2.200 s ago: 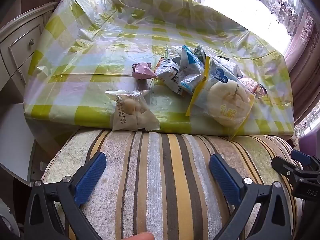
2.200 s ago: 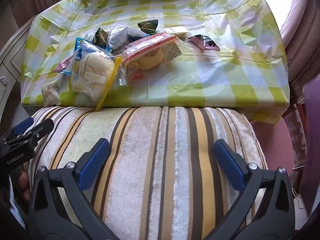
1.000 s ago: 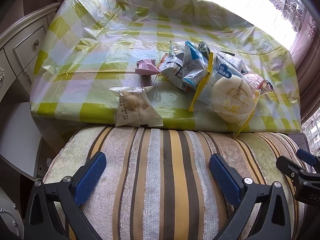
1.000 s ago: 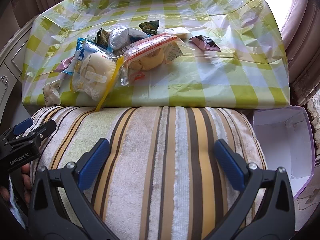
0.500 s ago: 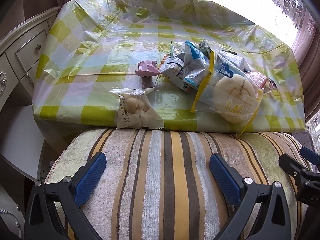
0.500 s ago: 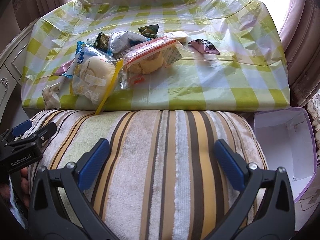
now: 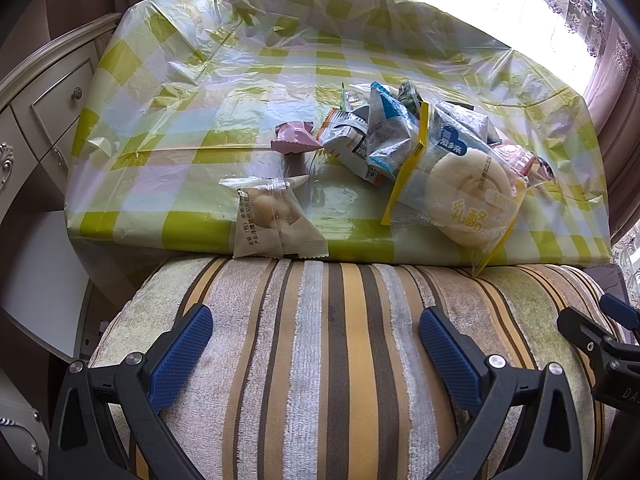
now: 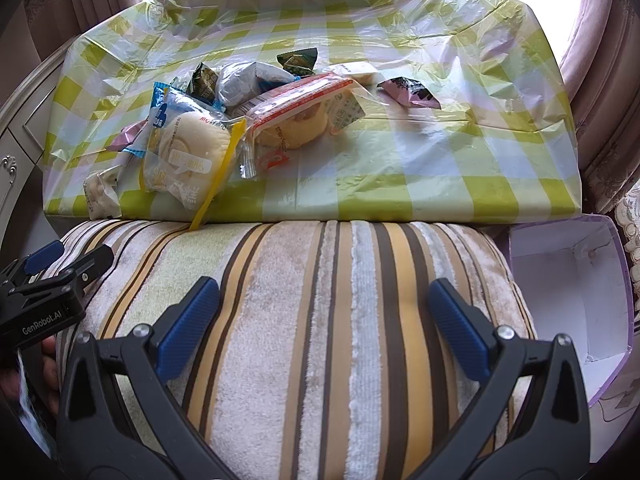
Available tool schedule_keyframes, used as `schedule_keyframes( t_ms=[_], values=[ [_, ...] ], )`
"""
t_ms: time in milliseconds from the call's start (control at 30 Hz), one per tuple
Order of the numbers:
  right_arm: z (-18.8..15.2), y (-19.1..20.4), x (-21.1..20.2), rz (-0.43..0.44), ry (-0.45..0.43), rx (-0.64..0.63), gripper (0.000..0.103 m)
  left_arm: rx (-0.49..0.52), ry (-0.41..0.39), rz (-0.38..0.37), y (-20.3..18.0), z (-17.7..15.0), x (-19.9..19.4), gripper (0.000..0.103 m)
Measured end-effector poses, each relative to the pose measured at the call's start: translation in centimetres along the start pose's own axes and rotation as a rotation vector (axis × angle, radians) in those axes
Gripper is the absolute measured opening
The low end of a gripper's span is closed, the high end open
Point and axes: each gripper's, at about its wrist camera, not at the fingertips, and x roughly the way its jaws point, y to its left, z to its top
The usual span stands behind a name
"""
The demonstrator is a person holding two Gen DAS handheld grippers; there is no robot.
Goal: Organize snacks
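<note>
A pile of wrapped snacks [image 7: 400, 148] lies on a table with a green checked plastic cover [image 7: 200, 80]. A small clear bun packet [image 7: 272, 224] sits at the near edge, a pink candy [image 7: 296, 140] behind it, and a round cheese bun in a yellow-edged bag [image 7: 468, 196] to the right. In the right wrist view the same bun [image 8: 188, 156], a red-edged bag [image 8: 296, 116] and a pink-black packet [image 8: 408, 94] show. My left gripper [image 7: 316, 344] and right gripper [image 8: 324, 316] are both open and empty above a striped cushion.
The striped towel-covered cushion [image 7: 340, 360] lies between the grippers and the table. An open white box with purple rim [image 8: 576, 284] stands at the right beside the cushion. A cream drawer cabinet [image 7: 40, 100] is at the left. Curtains [image 8: 600, 40] hang at the right.
Both grippers have shifted slightly forward and to the right. The white box came into the right wrist view about a second ago. No snack has moved.
</note>
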Motion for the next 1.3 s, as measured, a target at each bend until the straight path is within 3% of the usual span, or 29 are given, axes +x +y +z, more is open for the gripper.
schedule_keyframes(
  t_ms=[933,1133,1300],
  values=[
    [-0.1,0.1,0.1,0.001,0.002,0.001,0.103,-0.008,-0.001,-0.006,0.1,0.0,0.0,0.103],
    [1.1,-0.7,0.7,0.067,0.094,-0.029,0.103,-0.068,-0.013,-0.051,1.2,0.4,-0.1,0.103],
    [1.8,-0.8,1.4,0.084,0.074,-0.044,0.103,-0.075,0.002,-0.058,1.4,1.0,0.3,0.103]
  ],
)
